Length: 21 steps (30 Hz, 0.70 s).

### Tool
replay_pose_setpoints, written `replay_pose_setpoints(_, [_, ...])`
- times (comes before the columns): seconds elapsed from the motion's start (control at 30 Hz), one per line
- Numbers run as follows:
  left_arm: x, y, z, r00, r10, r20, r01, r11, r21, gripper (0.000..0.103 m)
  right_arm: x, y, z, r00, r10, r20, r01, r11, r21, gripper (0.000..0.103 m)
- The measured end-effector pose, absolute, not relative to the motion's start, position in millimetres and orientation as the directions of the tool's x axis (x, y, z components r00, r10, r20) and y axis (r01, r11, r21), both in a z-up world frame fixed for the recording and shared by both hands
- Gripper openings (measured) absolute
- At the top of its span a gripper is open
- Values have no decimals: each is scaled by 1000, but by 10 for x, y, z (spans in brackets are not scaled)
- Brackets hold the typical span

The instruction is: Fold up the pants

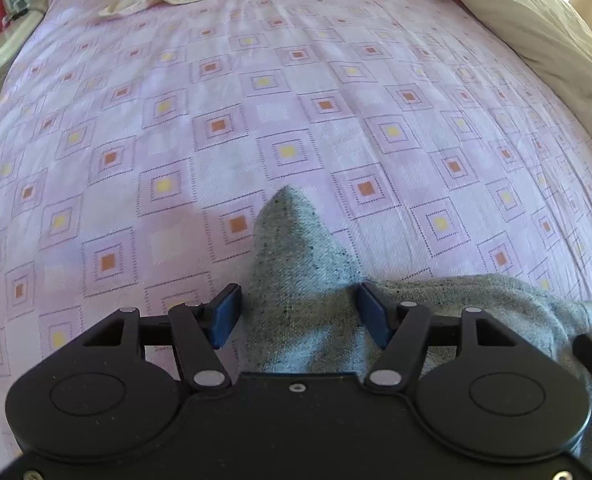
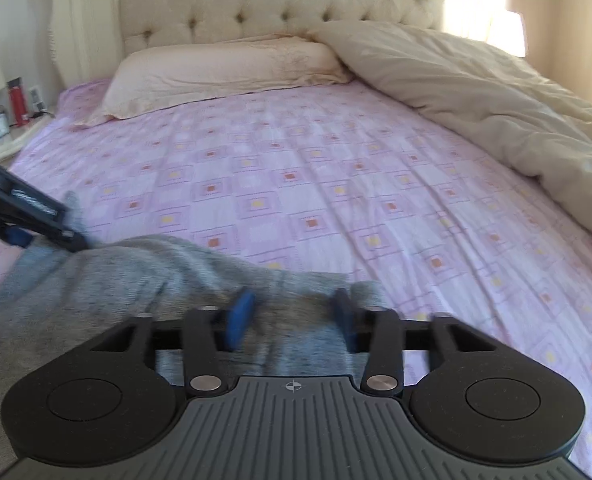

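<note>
Left wrist view: left gripper (image 1: 298, 316) spread wide, pants (image 1: 304, 280) bunched between its jaws on the near bed (image 1: 296, 100). Right gripper (image 2: 291, 316) also spread over grey cloth. Risk: closing on the bunched layers would fold them crooked.
</note>
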State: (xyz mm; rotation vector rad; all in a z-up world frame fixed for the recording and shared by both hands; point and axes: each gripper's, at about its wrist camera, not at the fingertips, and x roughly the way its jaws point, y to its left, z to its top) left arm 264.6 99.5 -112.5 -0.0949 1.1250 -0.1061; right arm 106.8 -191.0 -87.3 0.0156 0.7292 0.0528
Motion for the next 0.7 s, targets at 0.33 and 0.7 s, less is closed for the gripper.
replay_pose_setpoints(0.33, [2207, 1449, -905, 520, -277, -808, -27, 940, -339, 63, 877, -2291, -765, 744, 116, -658, 87, 960, 267, 57])
replay_pose_setpoints(0.7, [1669, 1357, -1073, 455, -308, -836, 107, 950, -292, 65, 885, -2330, -953, 628, 162, -761, 137, 940, 312, 74])
